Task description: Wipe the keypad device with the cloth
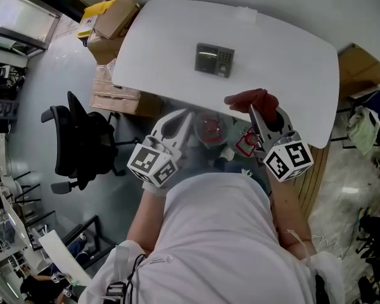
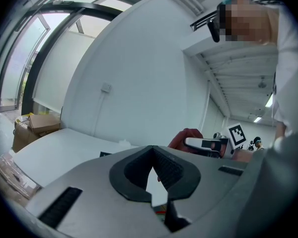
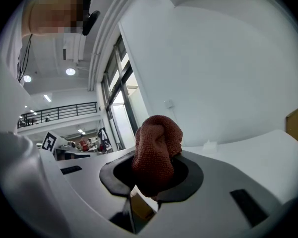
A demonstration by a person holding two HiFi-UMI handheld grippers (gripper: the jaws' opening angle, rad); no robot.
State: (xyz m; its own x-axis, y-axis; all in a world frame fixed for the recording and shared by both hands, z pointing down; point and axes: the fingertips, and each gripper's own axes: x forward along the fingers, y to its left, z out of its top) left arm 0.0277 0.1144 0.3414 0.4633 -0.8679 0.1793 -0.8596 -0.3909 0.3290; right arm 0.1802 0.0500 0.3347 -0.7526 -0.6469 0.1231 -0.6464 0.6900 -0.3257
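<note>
**A:** Two grippers, one cloth. Which has it?

**B:** The right gripper [image 1: 253,111]. Its jaws are clamped on the cloth [image 1: 256,97], a bunched red-brown wad poking out past the tips. The left gripper [image 1: 185,115] is closed with nothing in it, just off the near edge of the table [image 1: 291,56].

**A:** And the keypad [image 1: 214,59]?

**B:** Flat on the table toward the far side, well apart from both grippers. The cloth isn't touching it.

**A:** Which step, then?

**B:** The approach, I'd say: the cloth is in hand and wiping hasn't begun. Next, it has to go forward and down onto the keypad's face. The left gripper might steady the casing.

**A:** Any writing?

**B:** None legible. The cubes [image 1: 153,164] show only square markers, and the keys are too small to read.
</note>
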